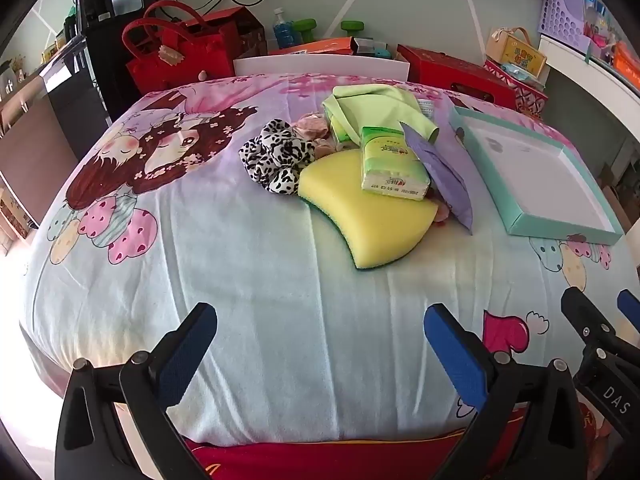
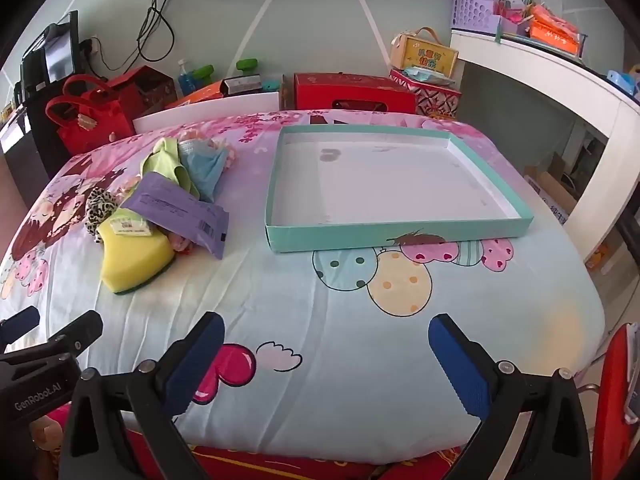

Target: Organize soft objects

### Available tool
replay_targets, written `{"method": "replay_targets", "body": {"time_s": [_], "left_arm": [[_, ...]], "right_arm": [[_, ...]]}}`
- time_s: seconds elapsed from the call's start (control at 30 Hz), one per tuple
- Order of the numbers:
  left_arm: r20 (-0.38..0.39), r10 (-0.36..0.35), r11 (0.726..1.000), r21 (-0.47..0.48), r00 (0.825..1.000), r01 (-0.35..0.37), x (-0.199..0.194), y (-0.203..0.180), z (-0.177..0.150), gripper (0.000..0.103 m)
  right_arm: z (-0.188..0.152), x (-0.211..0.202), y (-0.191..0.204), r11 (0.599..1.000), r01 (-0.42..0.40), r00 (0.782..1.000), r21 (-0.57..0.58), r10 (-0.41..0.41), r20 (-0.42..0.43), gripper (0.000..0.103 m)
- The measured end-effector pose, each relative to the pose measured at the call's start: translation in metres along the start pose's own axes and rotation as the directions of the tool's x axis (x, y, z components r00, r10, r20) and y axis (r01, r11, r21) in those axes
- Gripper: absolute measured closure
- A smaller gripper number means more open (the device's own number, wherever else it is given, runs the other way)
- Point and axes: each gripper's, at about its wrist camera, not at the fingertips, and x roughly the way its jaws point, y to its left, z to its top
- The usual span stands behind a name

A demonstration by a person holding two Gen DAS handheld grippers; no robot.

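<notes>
Left gripper: jaws are held wide apart with nothing between them; blue pads are seen low over the cartoon-print blanket.
Right gripper: jaws are likewise spread fully, empty, and held above bare blanket at the near edge.
Pile of soft objects: found ahead of the left jaws and slightly toward the right finger; seen ahead and well to the left of the right jaws.
Yellow sponge: nearest item to the left jaws, laid flat on the blanket, its green underside showing at the edge.
Tissue pack: rested on the far part of the sponge.
Purple packet: leaned against the tissue pack, on the side nearer the tray.
Black-and-white scrunchie: placed just beside the sponge, on the side away from the tray.
Green cloth: heaped at the far end of the pile, beyond the tissue pack.
Blue face mask: shown in the right wrist view against the green cloth.
Teal tray: set directly ahead of the right jaws, apart from the pile, with a white floor.
</notes>
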Motion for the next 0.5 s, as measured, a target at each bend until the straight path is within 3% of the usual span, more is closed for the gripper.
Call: {"method": "replay_targets", "body": {"time_s": [0.3,0.5], "left_arm": [[-0.01,-0.001,1.0,-0.026,1.0,0.001,0.0,0.019,0.008,0.0],[-0.003,0.029,0.999,-0.014,1.0,-0.029,-0.002,0.011,0.003,0.0]], "right_arm": [[0.0,-0.004,-0.005,1.0,-0.003,1.0,0.019,0.003,0.008,0.0],[-0.004,-0.004,-0.005,1.0,-0.001,1.0,0.029,0.0,0.023,0.0]]}}
